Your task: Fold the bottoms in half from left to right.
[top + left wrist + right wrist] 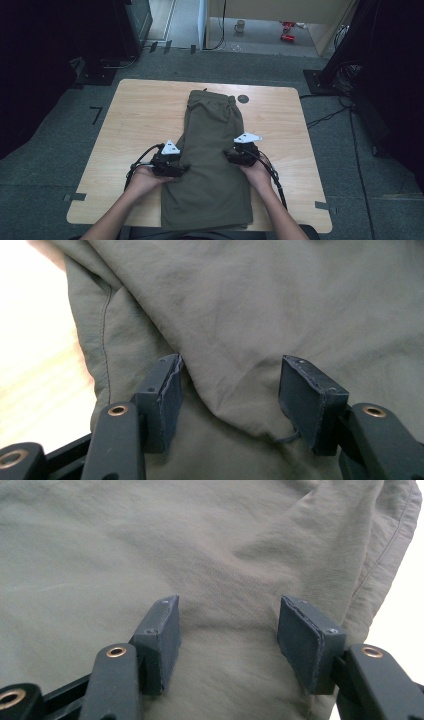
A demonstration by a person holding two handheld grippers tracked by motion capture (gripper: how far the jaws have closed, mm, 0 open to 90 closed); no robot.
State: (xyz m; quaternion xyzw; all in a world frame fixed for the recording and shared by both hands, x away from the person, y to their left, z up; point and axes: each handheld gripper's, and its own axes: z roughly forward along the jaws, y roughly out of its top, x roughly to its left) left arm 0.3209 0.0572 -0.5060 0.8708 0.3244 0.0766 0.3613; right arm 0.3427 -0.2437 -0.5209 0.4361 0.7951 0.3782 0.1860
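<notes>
Shorts: olive-green folded fabric shorts [210, 160] are laid lengthwise on the pale wooden table [135, 125].
Left gripper [230, 390]: jaws are spread apart over cloth, nothing pinched.
Right gripper [227, 630]: likewise parted, cloth unclamped.

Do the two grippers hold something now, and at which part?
Nothing is held: both stand open over the folded olive-green fabric shorts, left gripper and right gripper at its side edges.

I read this as a lab or test room: my wooden desk [140, 115] stands on grey carpet [60, 145] marked with tape [96, 114], black stands [345, 45] and cables [325, 117] crowding the desk's far corners, a mug [240, 26] left on the floor beyond.
</notes>
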